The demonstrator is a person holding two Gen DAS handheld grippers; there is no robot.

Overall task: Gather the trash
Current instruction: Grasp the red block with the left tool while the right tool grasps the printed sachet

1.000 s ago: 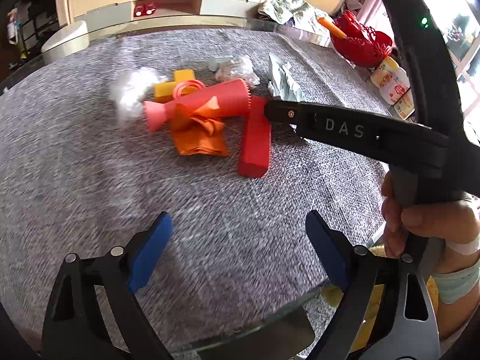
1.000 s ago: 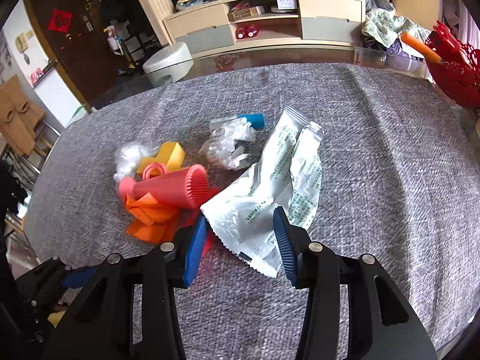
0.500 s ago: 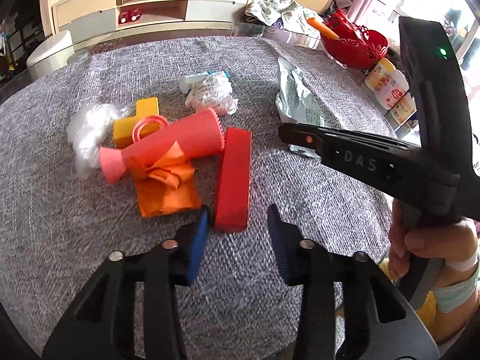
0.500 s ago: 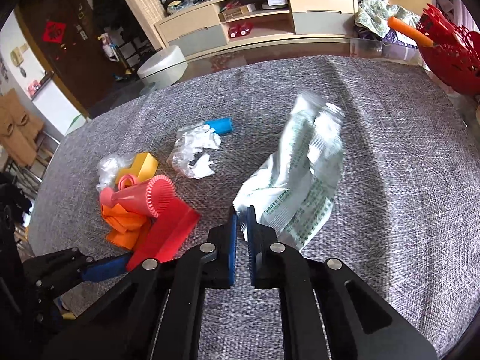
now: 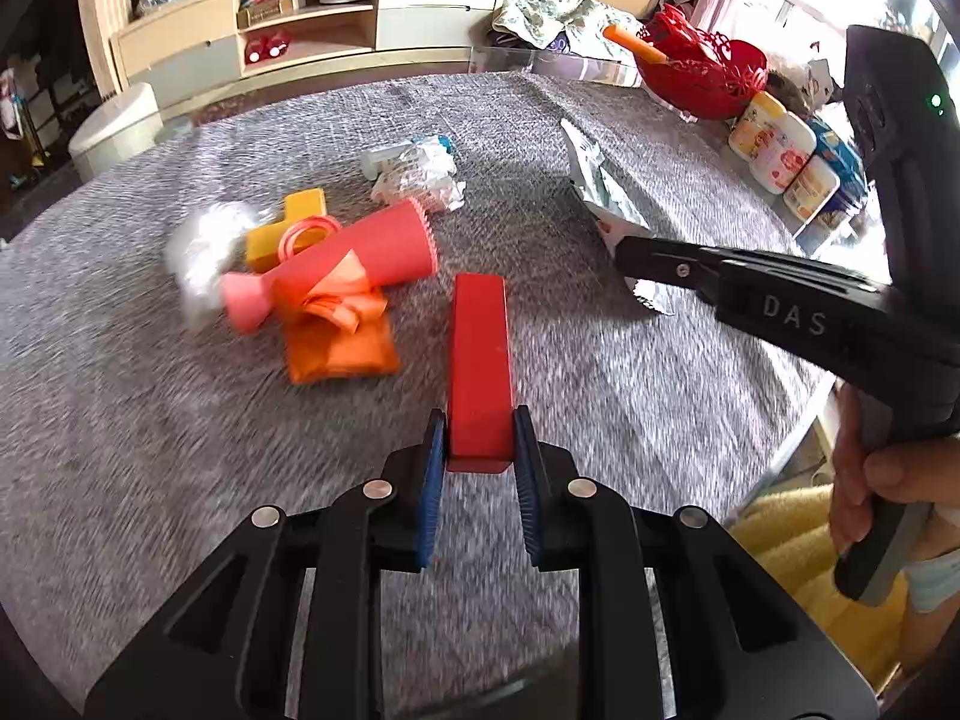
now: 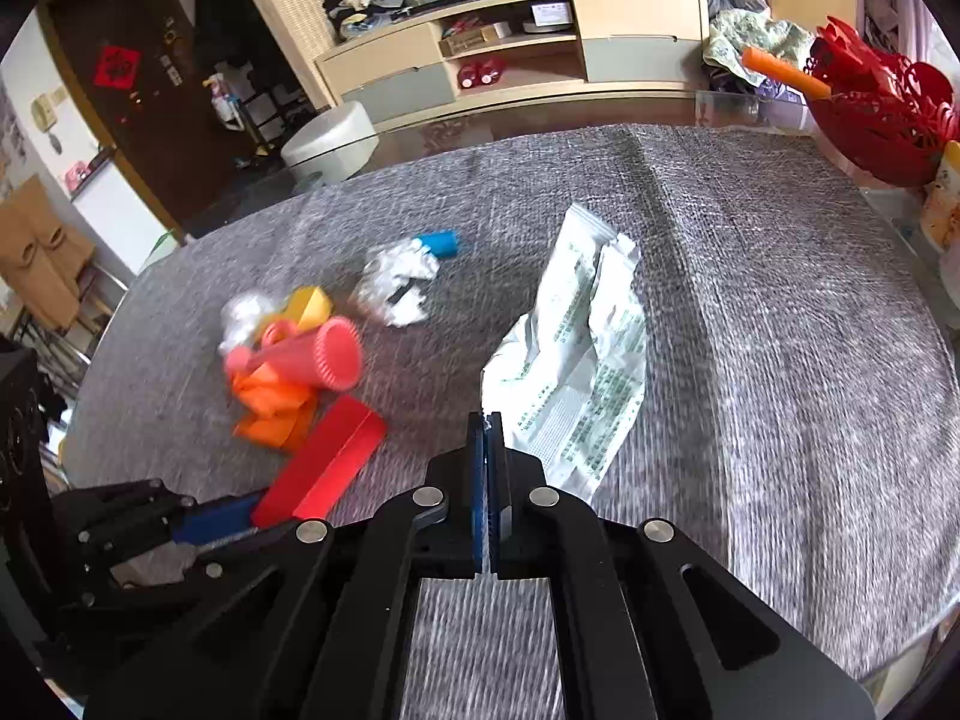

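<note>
Both grippers have closed since a second ago: the left gripper [image 5: 478, 450], then wide apart over bare cloth, has just been closing and now has its blue pads pressed on the near end of the red block [image 5: 480, 360], while the right gripper [image 6: 486, 438] has drawn together on a corner of the white foil wrapper [image 6: 576, 360], whose edge disappears between the pads. The block's far end appears still to rest on the grey tablecloth [image 5: 600, 396], and most of the wrapper lies draped there too. Left behind in the middle are the pink ridged tube [image 5: 354, 258] on an orange cloth [image 5: 336, 342], a yellow block [image 5: 288, 228] and a crumpled white wrapper [image 5: 420, 180]. To lift well, the person would likely raise both hands straight and slowly: the block is held only at its end, so it may pivot downward unless the grip stays firm, and the thin foil could slip or tear if jerked. Keeping the two hands apart would stop the trailing wrapper from brushing the pile.
</note>
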